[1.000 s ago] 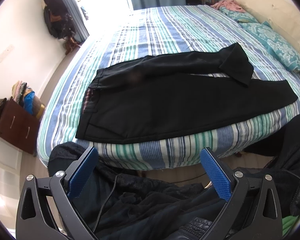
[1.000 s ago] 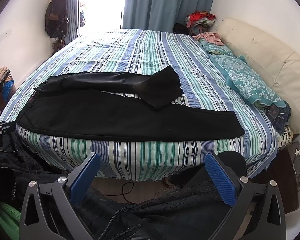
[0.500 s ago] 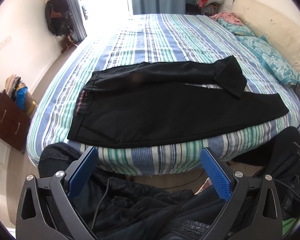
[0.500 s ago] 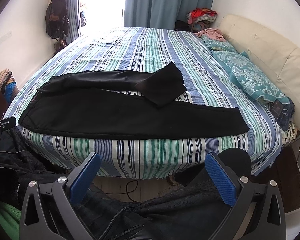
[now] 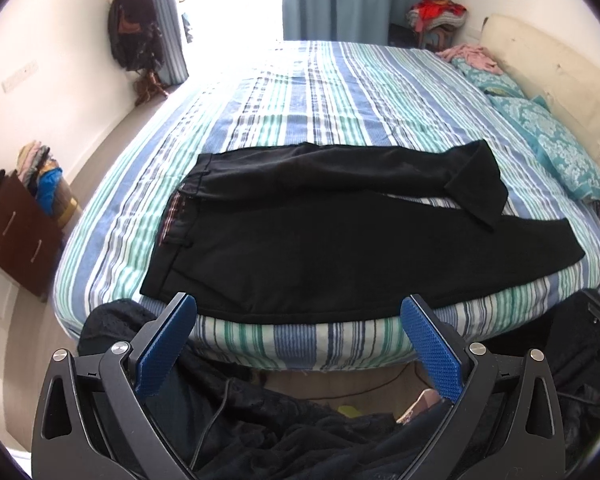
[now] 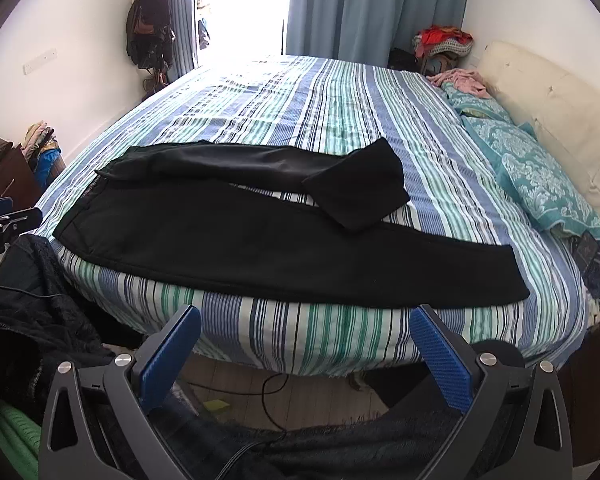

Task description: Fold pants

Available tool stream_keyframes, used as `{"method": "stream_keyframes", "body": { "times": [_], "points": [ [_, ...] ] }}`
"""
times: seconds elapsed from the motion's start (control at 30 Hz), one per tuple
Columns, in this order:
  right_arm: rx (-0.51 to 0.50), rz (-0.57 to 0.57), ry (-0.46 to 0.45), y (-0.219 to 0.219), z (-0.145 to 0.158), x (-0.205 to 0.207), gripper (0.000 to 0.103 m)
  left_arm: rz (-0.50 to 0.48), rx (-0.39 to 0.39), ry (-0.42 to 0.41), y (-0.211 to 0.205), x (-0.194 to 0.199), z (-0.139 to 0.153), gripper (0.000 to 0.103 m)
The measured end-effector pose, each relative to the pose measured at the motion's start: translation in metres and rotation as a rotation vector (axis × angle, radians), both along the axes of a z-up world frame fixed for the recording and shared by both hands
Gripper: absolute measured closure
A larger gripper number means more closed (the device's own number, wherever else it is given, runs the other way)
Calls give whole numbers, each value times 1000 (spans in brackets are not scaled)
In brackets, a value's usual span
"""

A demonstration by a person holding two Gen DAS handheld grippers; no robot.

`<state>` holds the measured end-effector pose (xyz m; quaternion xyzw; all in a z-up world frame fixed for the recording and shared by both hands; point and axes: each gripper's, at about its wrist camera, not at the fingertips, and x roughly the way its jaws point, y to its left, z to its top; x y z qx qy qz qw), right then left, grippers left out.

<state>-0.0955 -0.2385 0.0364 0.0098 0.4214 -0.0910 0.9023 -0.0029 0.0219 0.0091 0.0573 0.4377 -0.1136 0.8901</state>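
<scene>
Black trousers (image 5: 340, 248) lie spread across the striped bed (image 5: 340, 92), far leg's cuff folded back. Soft, limp, light cloth: pinch waistband and hem. Left gripper (image 5: 298, 340) and right gripper (image 6: 306, 344) hover short of the bed, jaws wide apart, empty.

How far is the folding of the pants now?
Done: the pants lie spread on the bed, and the far leg's end is turned back. In hand: nothing; the left claw and right claw are open, short of the bed. Left: all the main folds.
</scene>
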Motion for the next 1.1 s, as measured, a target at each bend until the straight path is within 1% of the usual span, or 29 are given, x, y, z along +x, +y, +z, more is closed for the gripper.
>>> {"method": "stream_keyframes", "body": {
  "times": [0.1, 0.17, 0.2, 0.23, 0.27, 0.3, 0.4, 0.47, 0.57, 0.6, 0.67, 0.7, 0.73, 0.77, 0.8, 0.87, 1.0, 1.03, 1.1],
  "points": [
    [-80, 11, -38, -21, -6, 39, 0, 37, -55, 16, 5, 11, 3, 1],
    [-110, 38, -7, -35, -24, 74, 2, 40, -61, 27, 4, 12, 1, 1],
    [-114, 55, 20, -40, -35, 91, 13, 39, -56, 33, 2, 11, -1, 1],
    [-120, 75, 47, -43, -47, 109, 20, 37, -48, 40, 1, 10, -3, 1],
    [-140, 99, 71, -43, -59, 126, 32, 37, -42, 48, 0, 9, -6, 1],
    [-170, 127, 90, -40, -70, 142, 34, 39, -38, 57, 0, 9, -8, 1],
    [-237, 192, 121, -27, -102, 184, 34, 54, -33, 90, 2, 7, -16, 1],
    [-279, 212, 144, -20, -122, 208, 34, 70, -33, 109, 5, 10, -19, 1],
    [-331, 211, 168, -18, -150, 239, 34, 85, -32, 129, 7, 14, -22, 1],
    [-343, 209, 178, -19, -158, 247, 34, 87, -27, 134, 7, 15, -23, 1],
    [-322, 219, 218, -29, -172, 258, 35, 88, -13, 147, 6, 17, -26, 1],
    [-299, 224, 224, -36, -175, 261, 46, 88, -5, 154, 5, 18, -28, 1],
    [-273, 225, 227, -45, -174, 263, 60, 88, 2, 159, 4, 18, -29, 1],
    [-254, 211, 231, -57, -170, 263, 88, 88, 7, 162, 3, 19, -30, 1],
    [-215, 185, 220, -72, -163, 260, 87, 90, 11, 165, 2, 20, -31, 1],
    [-128, 90, 153, -111, -137, 247, 89, 91, 14, 169, 1, 22, -33, 1],
    [66, -144, 48, -215, -87, 215, 89, 67, 29, 195, -10, 27, -40, 1],
    [90, -205, 33, -243, -78, 209, 89, 50, 33, 199, -14, 27, -41, 1],
    [86, -325, 14, -294, -64, 201, 89, 10, 53, 196, -26, 27, -41, 1]
  ]
}}
